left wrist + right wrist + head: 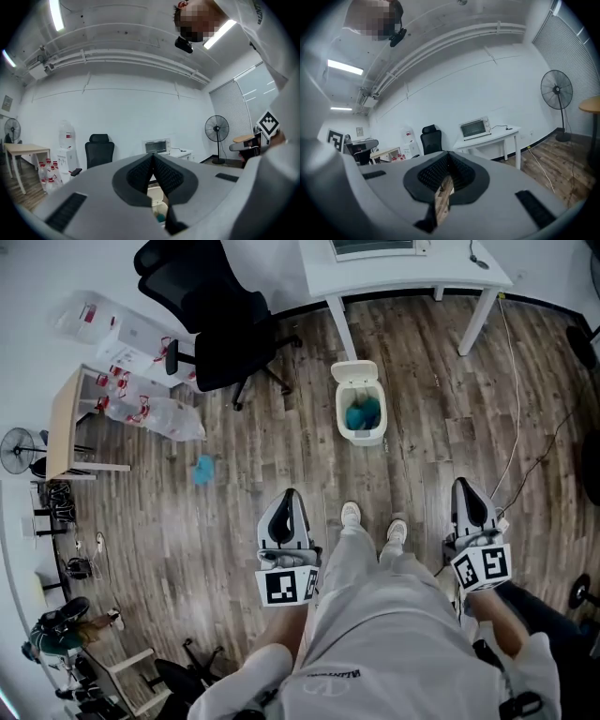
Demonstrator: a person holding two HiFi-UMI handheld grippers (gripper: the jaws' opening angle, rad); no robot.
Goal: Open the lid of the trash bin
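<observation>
1. The bin, small and white, stands on the wood floor just ahead of the person's shoes, near the leg of a white table.
2. Its lid is tipped up and back, toward the table, so the mouth is open.
3. Inside the bin lies a teal-blue bundle; what it is cannot be told.
4. The left gripper hangs low beside the person's left leg, well apart from the bin. Its jaws are clenched tip to tip with nothing in them. In the left gripper view the bin shows through the gap below the tips.
5. The right gripper hangs by the right leg, also clear of the bin. Its jaws are pressed together and empty, with only floor seen through the gap.
6. A blue scrap lies on the floor left of the bin.
7. A black chair stands farther left, beside water bottles and a wooden table.
8. A white cable runs across the floor on the right.
9. A toaster oven sits on the white table, and a fan stands by the blinds.
</observation>
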